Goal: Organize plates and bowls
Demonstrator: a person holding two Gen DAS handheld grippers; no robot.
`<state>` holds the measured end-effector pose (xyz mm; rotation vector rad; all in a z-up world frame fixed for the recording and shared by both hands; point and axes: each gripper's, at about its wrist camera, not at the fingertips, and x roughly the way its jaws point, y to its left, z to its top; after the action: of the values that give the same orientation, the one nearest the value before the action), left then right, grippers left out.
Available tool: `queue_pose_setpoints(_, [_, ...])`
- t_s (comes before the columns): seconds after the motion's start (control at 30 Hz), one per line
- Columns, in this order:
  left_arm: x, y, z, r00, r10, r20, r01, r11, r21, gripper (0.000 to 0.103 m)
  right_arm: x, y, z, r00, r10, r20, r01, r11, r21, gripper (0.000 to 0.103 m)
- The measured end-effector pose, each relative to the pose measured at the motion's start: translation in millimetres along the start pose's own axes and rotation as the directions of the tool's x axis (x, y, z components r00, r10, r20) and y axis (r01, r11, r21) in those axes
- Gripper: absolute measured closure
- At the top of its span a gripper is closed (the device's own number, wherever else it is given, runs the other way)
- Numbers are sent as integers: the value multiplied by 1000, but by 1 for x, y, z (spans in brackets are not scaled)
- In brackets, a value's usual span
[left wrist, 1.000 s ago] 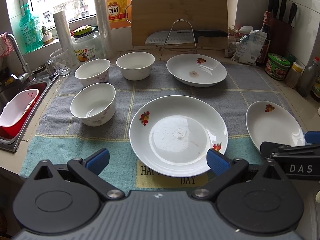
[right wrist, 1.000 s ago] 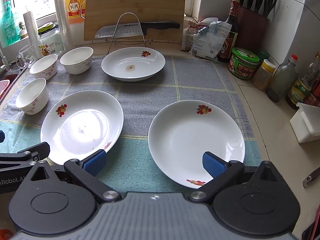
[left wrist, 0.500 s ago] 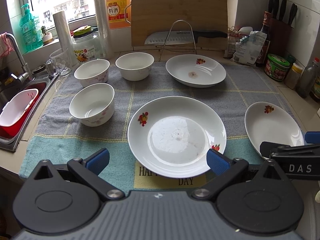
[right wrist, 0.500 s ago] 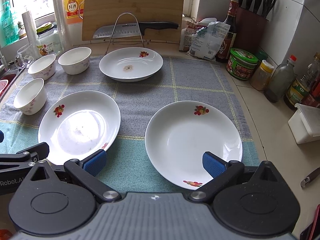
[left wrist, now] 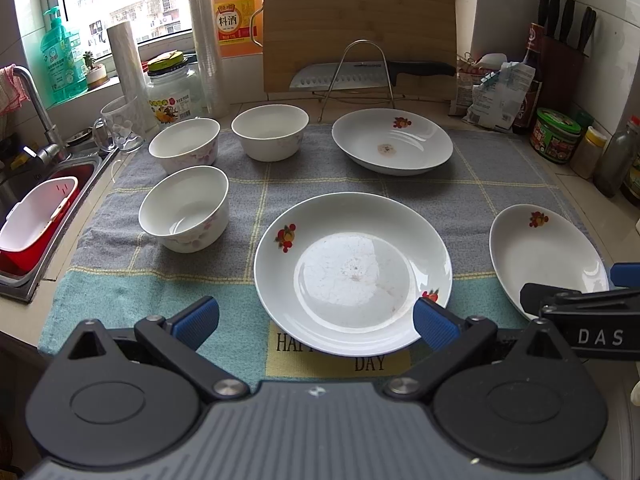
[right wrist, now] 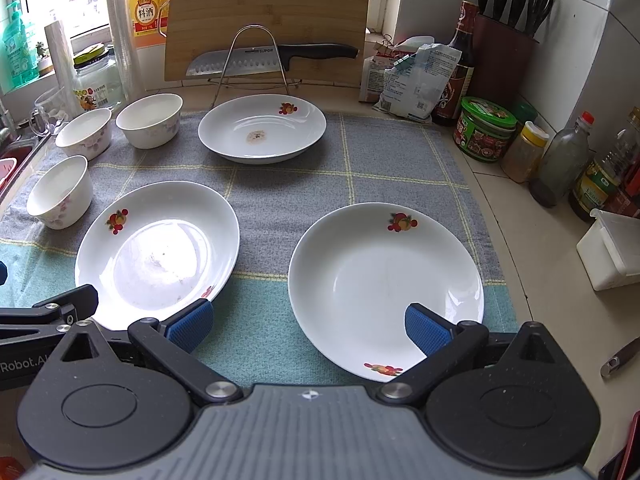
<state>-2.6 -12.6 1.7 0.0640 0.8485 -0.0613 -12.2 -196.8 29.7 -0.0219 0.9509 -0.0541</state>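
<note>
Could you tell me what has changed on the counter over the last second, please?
Both hand-held grippers, left and right, have crept slightly nearer the two front plates, jaws wide open. Nothing was grasped or released; the bowls haven't moved.

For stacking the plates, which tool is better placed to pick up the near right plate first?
Right, probably. The right tool is open with the near right plate directly ahead, its near rim between the fingers. The left tool, also open, faces the middle plate instead.
</note>
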Motion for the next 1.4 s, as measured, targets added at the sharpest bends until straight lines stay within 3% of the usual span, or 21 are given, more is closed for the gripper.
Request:
queue_pose_setpoints(1.03, [-6, -16, 0, 1000, 24, 8, -24, 1000, -14, 1, -2, -12, -1, 999, 22, 24, -21, 1000, -22, 0])
queue_pose_setpoints(1.4, [-14, -31, 0, 999, 32, 34, -32, 999, -11, 1, -4, -30, -3, 997, 64, 54, -62, 998, -31, 0])
